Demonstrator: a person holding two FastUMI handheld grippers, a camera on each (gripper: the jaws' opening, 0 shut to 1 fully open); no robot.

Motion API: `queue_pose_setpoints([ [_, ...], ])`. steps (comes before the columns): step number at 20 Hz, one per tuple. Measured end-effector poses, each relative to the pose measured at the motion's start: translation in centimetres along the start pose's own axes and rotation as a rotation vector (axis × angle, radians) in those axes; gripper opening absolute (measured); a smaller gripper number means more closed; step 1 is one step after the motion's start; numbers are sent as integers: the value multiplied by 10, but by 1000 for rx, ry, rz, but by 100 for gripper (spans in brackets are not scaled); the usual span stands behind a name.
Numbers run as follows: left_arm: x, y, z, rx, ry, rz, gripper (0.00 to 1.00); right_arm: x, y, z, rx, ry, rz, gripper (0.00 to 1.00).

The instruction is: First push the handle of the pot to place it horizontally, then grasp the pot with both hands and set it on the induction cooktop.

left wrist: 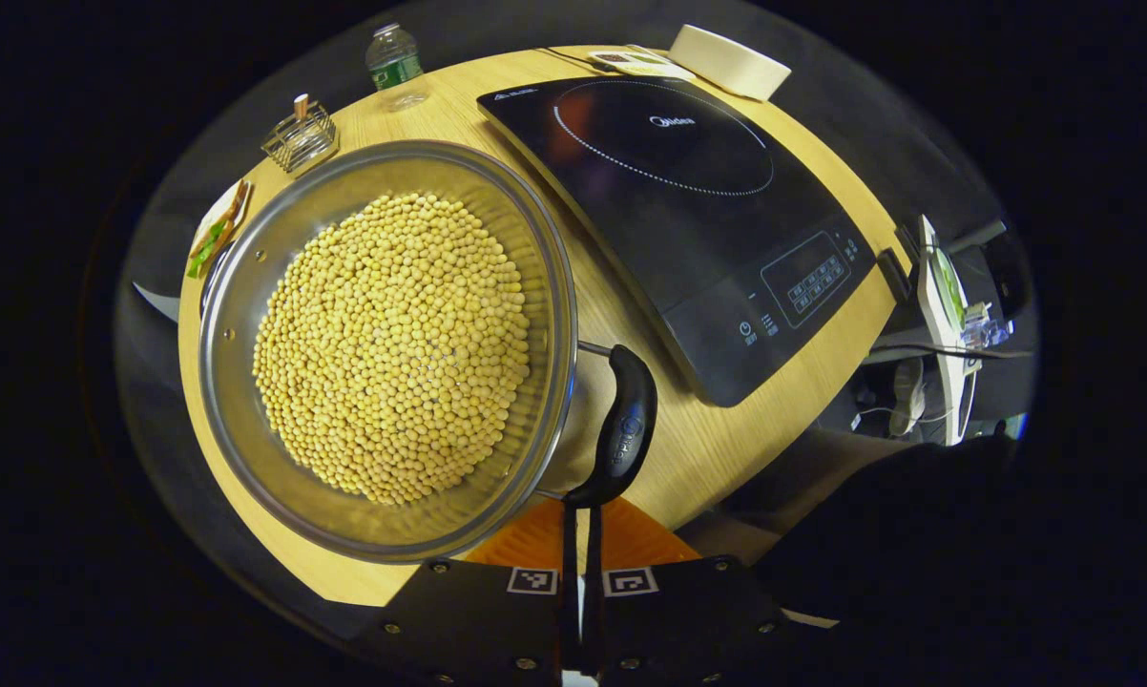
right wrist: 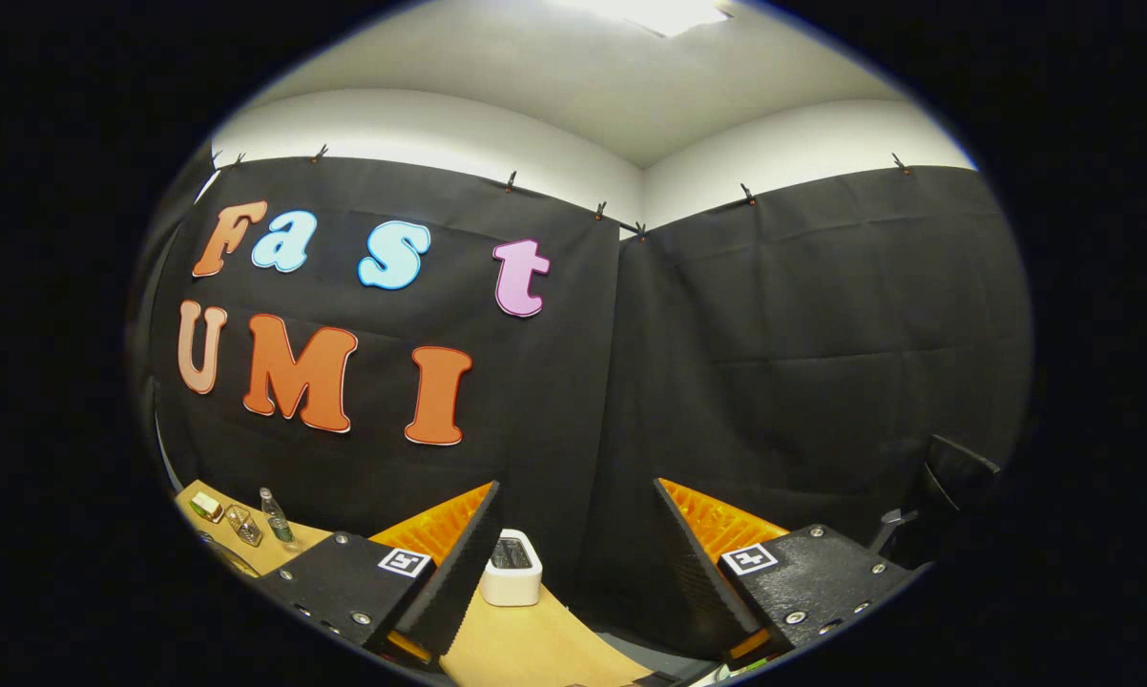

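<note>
A shiny metal pot with a smooth, reflective rim holds matt, dry yellow beans. Its handle, on the right, looks like glossy black plastic. The table has a pale wood-grain finish. The cooktop, farther right, has a smooth, glossy black glass top. At the far left stand a clear plastic bottle and a wire metal rack.

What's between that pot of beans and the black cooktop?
In the left gripper view, bare wooden table separates the pot and the induction cooktop.
</note>
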State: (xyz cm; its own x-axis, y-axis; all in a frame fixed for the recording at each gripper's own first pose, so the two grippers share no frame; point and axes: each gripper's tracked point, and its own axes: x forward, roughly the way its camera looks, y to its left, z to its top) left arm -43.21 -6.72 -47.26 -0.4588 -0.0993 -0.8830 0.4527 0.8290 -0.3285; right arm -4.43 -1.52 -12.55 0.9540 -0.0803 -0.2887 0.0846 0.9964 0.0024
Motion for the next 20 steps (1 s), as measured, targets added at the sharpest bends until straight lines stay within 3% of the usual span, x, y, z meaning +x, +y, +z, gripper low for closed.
queue_pose_setpoints([
  [5,2,-7,18,-84,-24,-75,2,-9,-1,-1,1,14,-21,95],
  [10,-3,-10,31,-139,-50,-75,2,-18,-5,-2,-10,21,-40,95],
  [20,-3,-11,57,-59,-98,-34,2,-29,-4,-10,-25,52,-65,95],
])
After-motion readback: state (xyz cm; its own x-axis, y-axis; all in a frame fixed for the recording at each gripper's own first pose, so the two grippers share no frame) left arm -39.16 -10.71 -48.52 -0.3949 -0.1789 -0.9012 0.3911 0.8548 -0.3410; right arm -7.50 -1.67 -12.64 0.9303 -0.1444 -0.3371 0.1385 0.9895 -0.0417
